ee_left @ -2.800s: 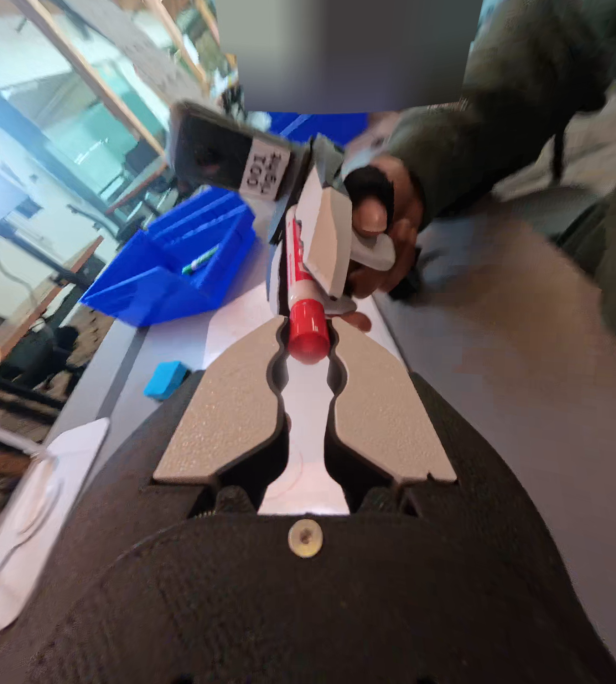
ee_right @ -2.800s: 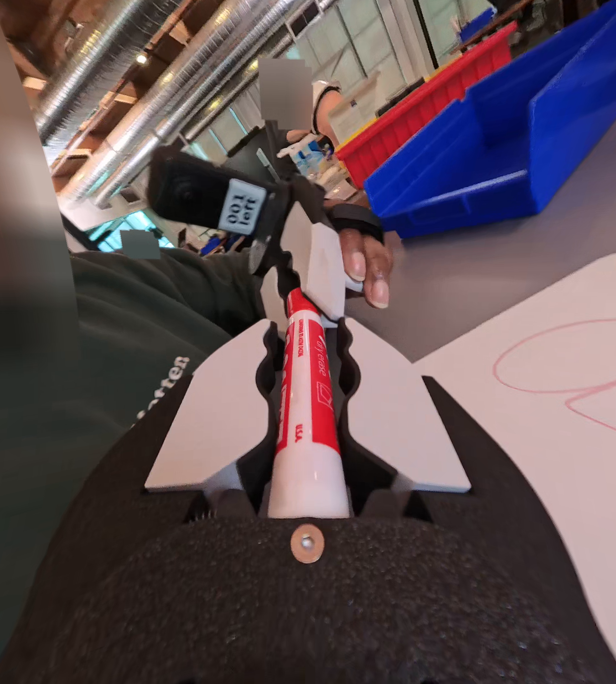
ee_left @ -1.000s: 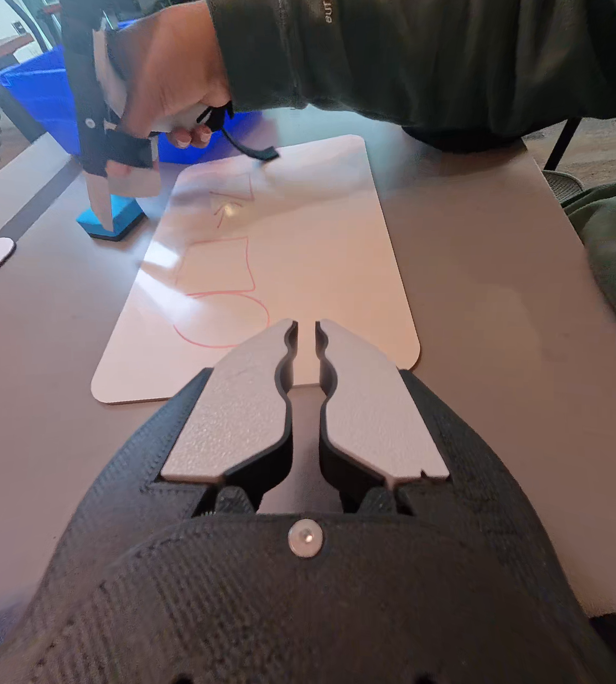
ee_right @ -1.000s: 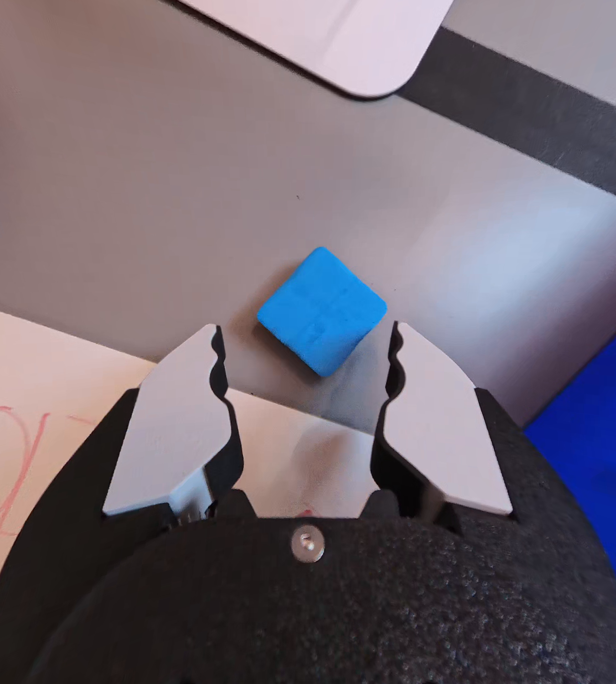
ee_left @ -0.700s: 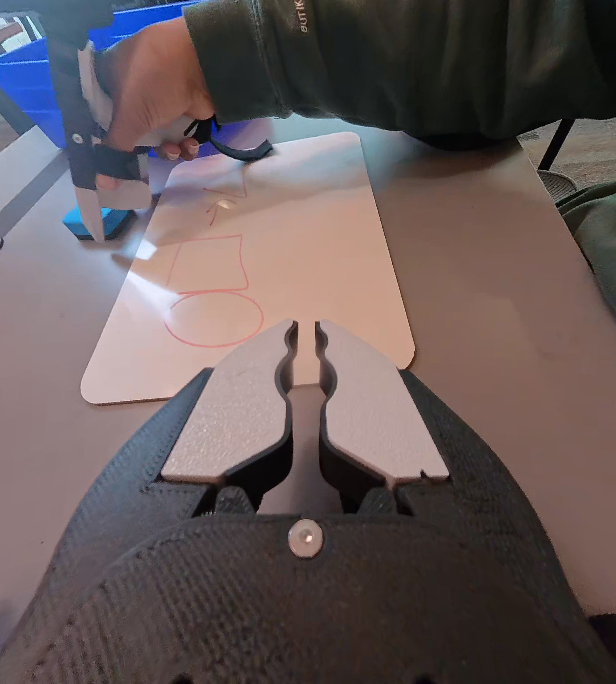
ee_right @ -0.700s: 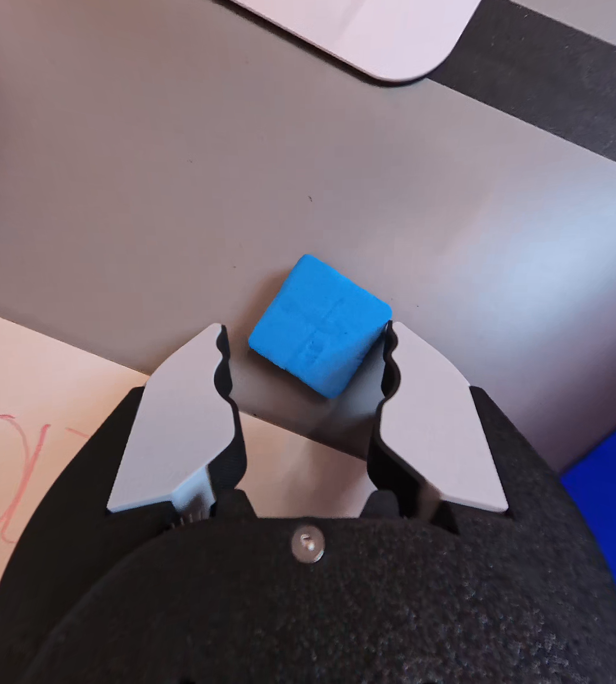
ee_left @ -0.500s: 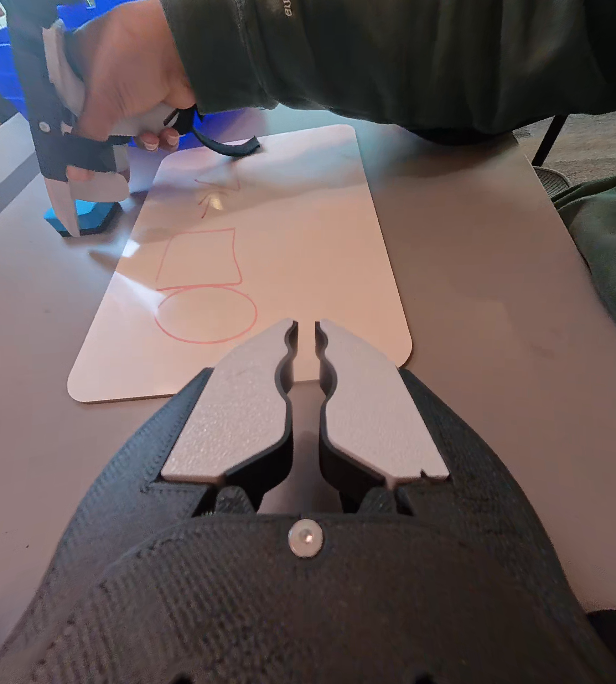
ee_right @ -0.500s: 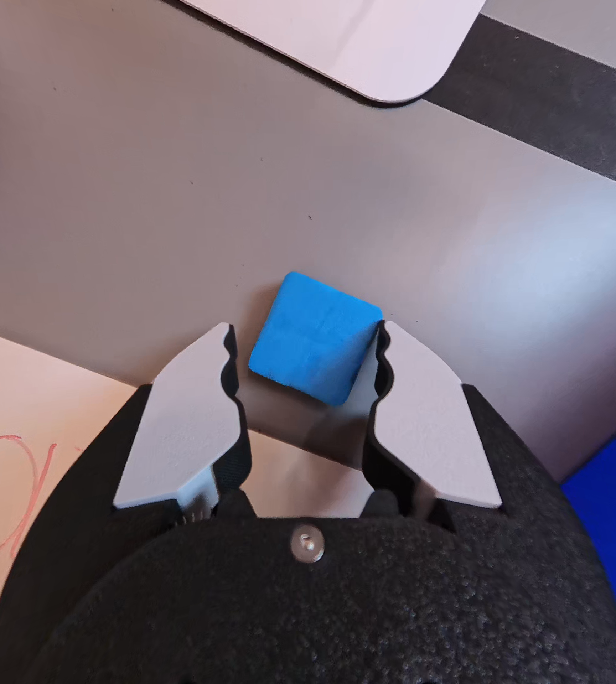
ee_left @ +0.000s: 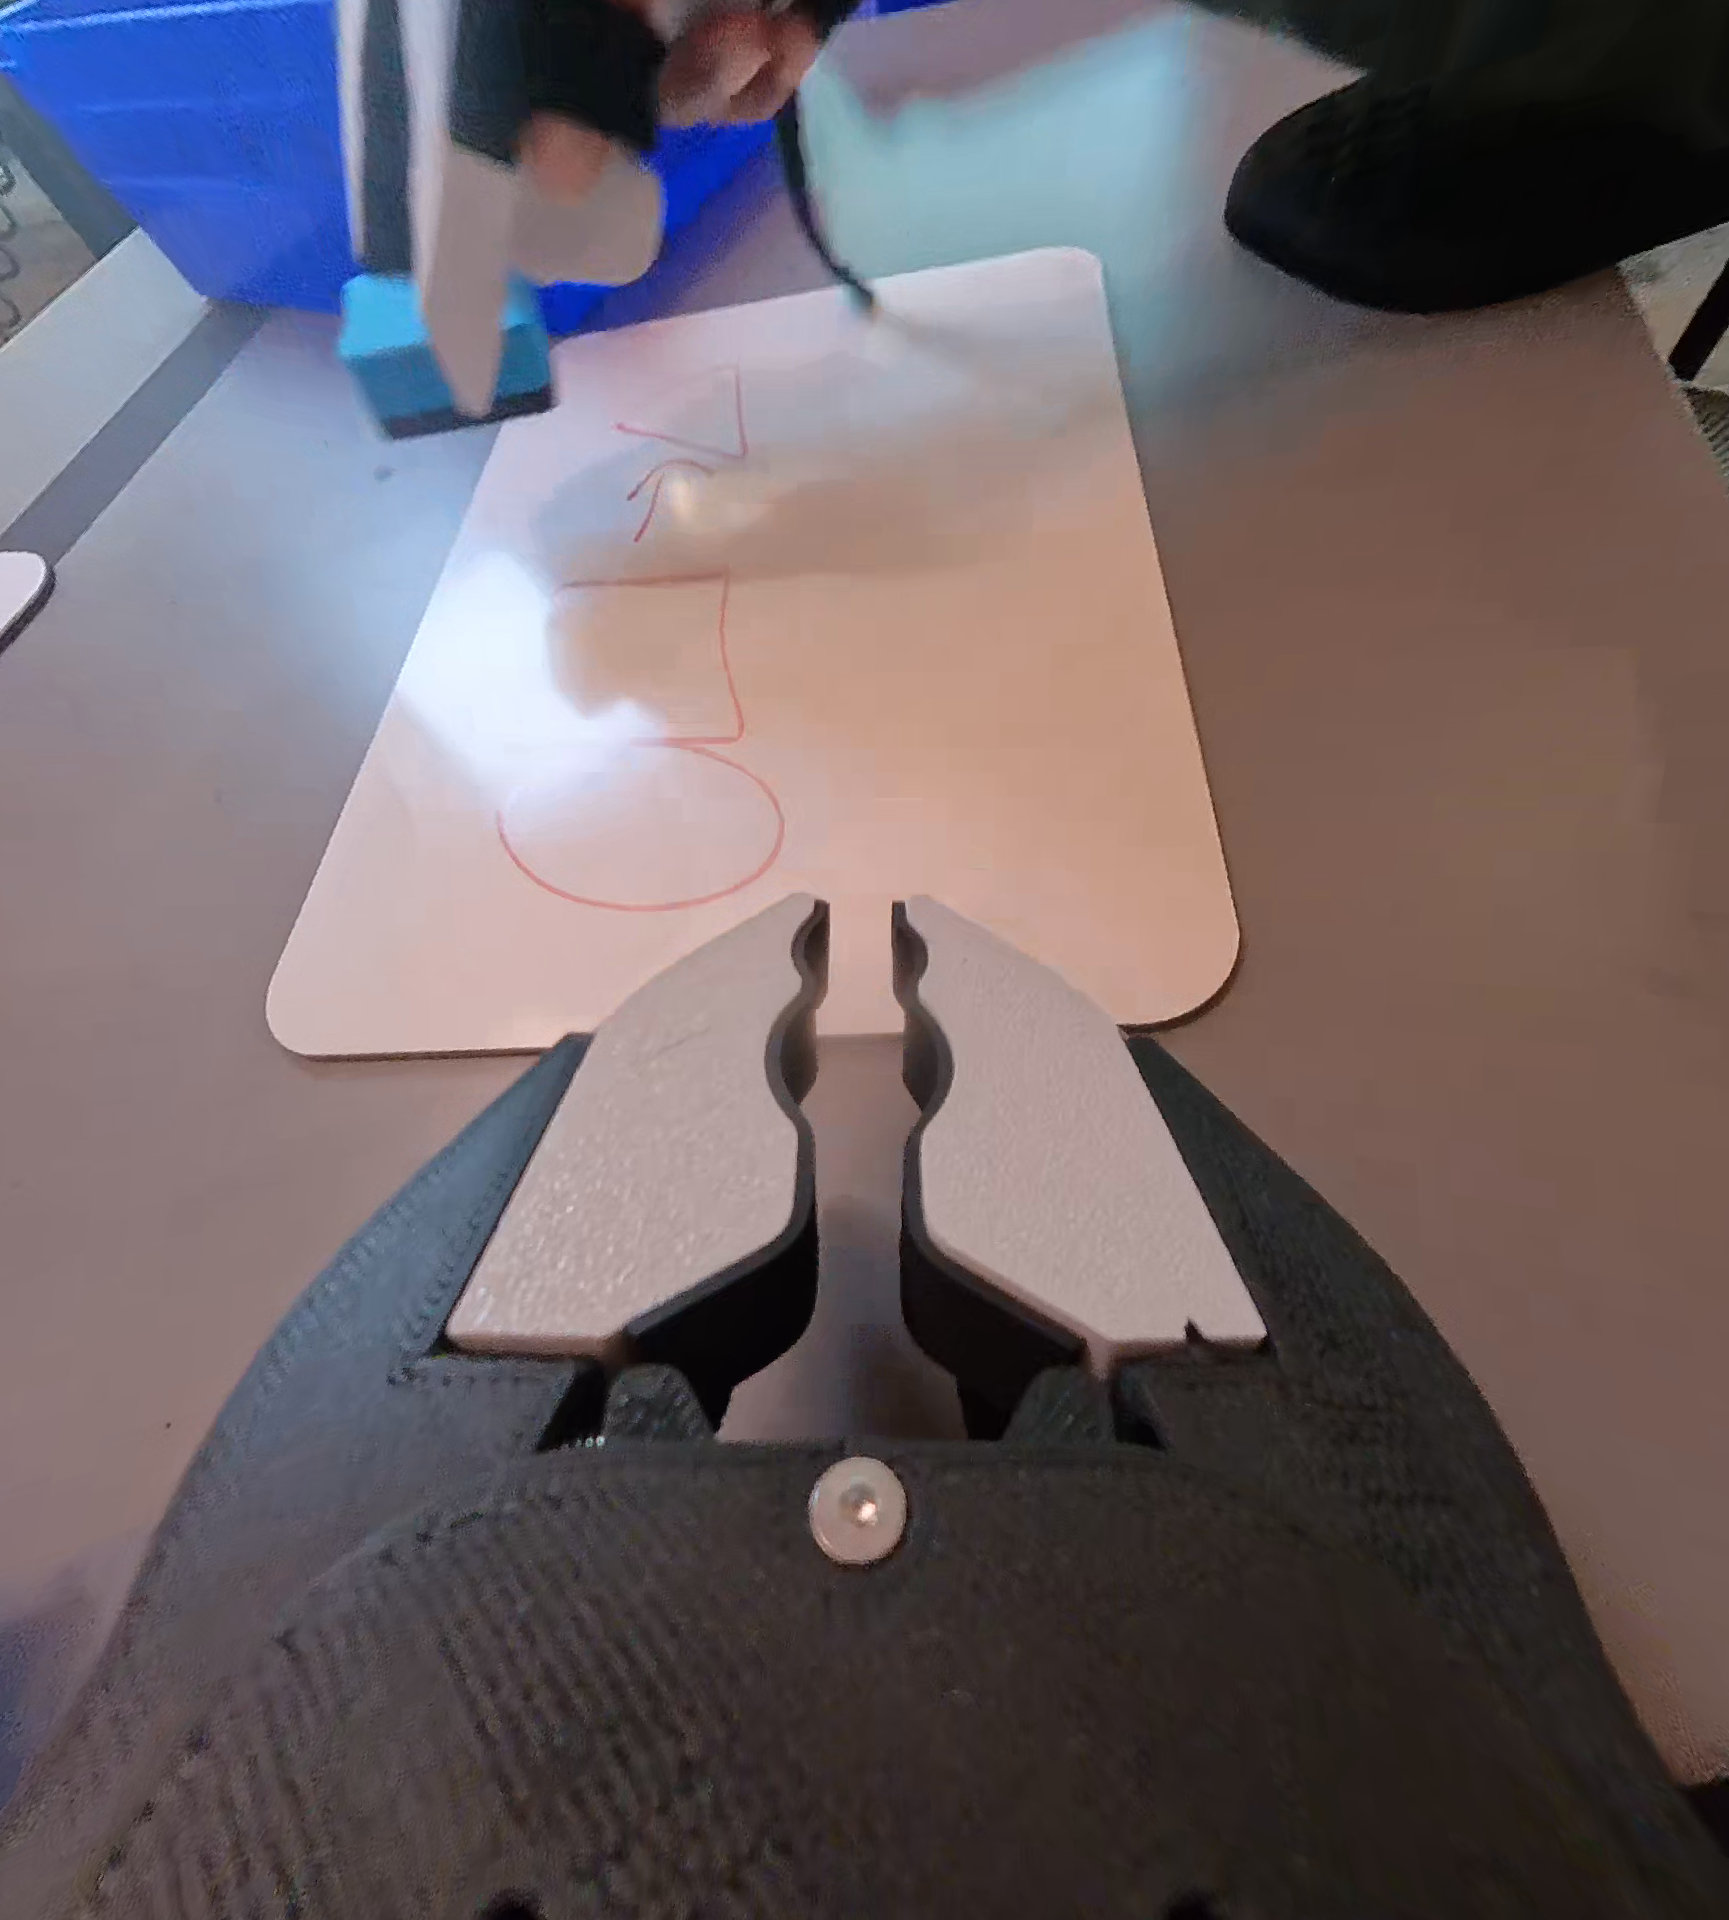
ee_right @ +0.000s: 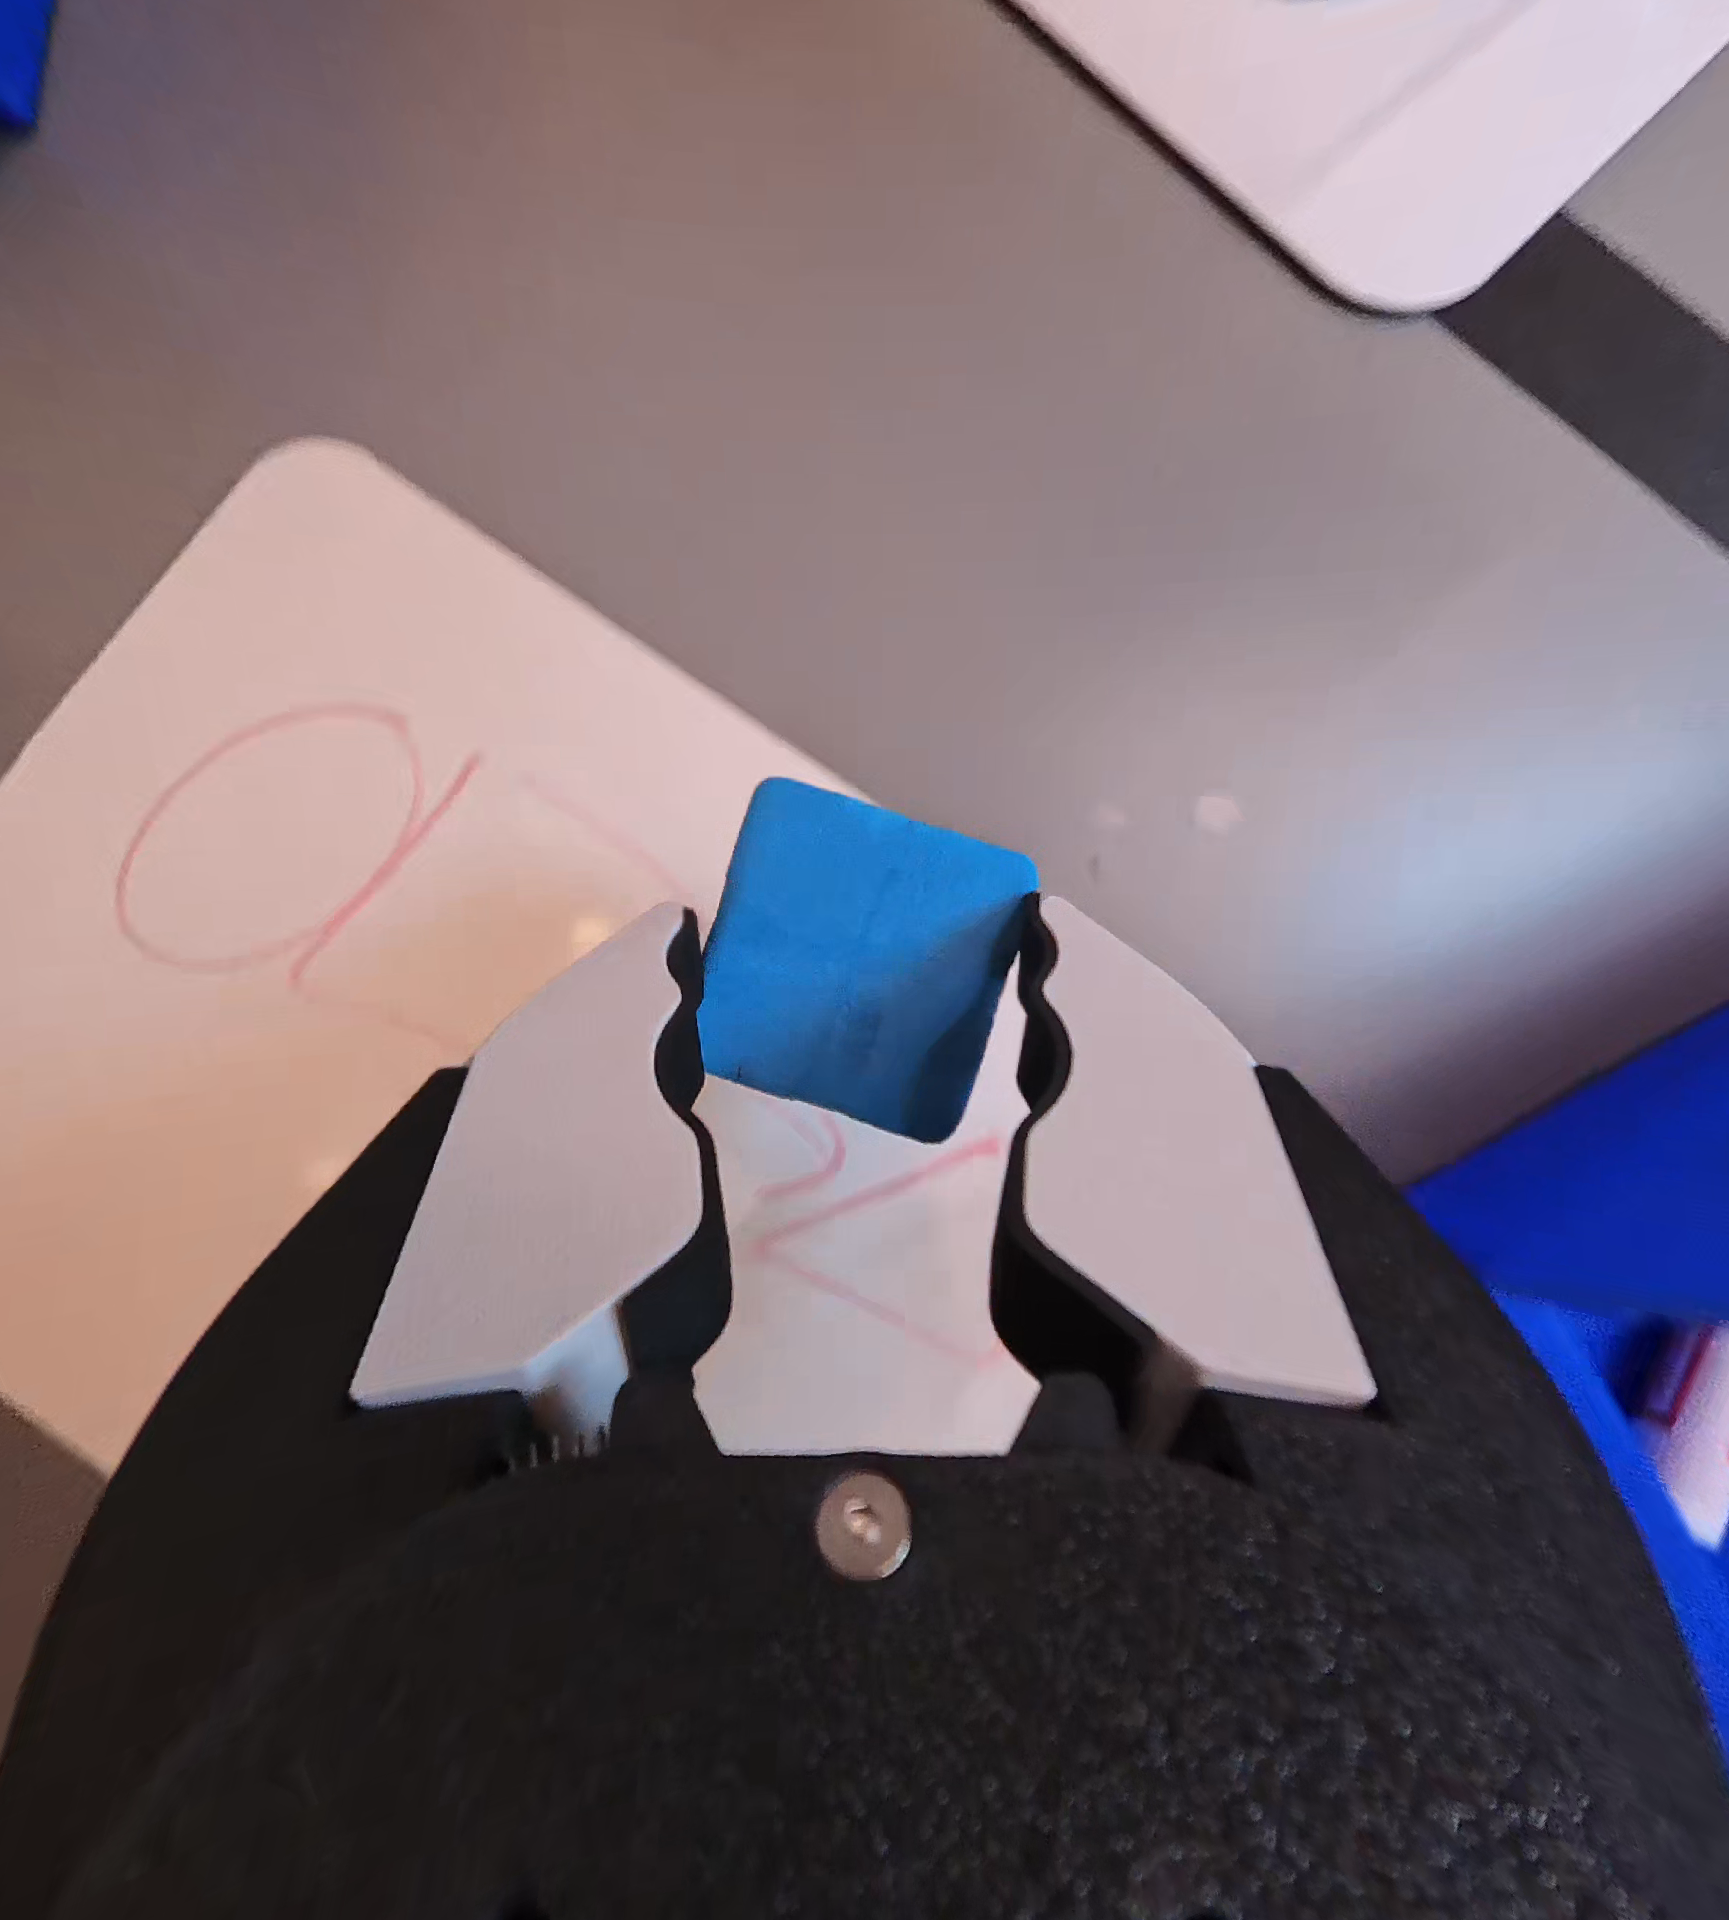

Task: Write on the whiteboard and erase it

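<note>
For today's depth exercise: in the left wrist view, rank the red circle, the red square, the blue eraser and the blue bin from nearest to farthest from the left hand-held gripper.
1. Red circle, just ahead on the whiteboard.
2. Red square, mid-board.
3. Blue eraser, far left.
4. Blue bin, behind the eraser.

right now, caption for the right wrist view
Right hand-held gripper clamps the blue eraser above the whiteboard with red shapes.

— What is seen of the left gripper (ee_left: 857,914)?
— A black, ridged printed body fills the lower frame, with two pale grey textured fingers (ee_left: 673,1132) edged in wavy black pads and a round silver screw (ee_left: 858,1523) at centre.

— And the right gripper (ee_right: 860,914)?
— The same shapes are shown: rough black shell, smooth pale fingers (ee_right: 1166,1174), one hex screw (ee_right: 862,1536). In the left view's upper right, a dark green sleeve (ee_left: 1462,156) is worn.
</note>
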Demonstrator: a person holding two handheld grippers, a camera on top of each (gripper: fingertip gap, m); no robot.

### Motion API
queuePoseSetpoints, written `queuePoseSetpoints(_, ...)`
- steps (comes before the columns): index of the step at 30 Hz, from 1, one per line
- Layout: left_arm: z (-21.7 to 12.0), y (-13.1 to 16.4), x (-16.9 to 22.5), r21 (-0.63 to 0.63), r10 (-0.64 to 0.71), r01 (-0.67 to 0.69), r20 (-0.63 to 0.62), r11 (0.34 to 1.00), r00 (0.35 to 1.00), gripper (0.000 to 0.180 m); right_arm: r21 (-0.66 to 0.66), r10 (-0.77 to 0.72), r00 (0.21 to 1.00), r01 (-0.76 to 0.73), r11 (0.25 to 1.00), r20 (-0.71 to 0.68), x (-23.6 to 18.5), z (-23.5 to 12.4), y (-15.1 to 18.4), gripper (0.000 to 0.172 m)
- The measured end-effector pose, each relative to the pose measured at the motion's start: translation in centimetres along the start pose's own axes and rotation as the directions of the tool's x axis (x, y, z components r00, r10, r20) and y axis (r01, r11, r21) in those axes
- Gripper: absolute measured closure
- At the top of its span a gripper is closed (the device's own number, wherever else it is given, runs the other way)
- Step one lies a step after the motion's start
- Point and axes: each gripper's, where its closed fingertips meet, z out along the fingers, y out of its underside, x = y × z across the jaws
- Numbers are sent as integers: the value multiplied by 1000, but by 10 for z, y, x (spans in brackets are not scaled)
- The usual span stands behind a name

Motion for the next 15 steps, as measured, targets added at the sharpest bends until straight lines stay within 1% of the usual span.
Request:
queuePoseSetpoints(4,4,2,5,-38,24,-24,1,999,1000,168,-70,2,1000,-1,998,15,-5,-21,48,112)
queuePoseSetpoints(8,10,6,15,-79,82,-82,-11,993,997,166,-93,46,999,-44,995,23,2,-26,83,111)
queuePoseSetpoints(10,13,5,19,-88,104,-105,-18,991,994,166,-84,64,998,-62,995,22,5,-26,92,110)
queuePoseSetpoints(11,14,5,21,-92,111,-113,-21,989,994,165,-76,72,997,-70,995,17,7,-26,94,106)
queuePoseSetpoints(15,18,9,23,-157,140,-138,1,978,990,164,-46,81,997,-80,996,0,10,-31,95,99)
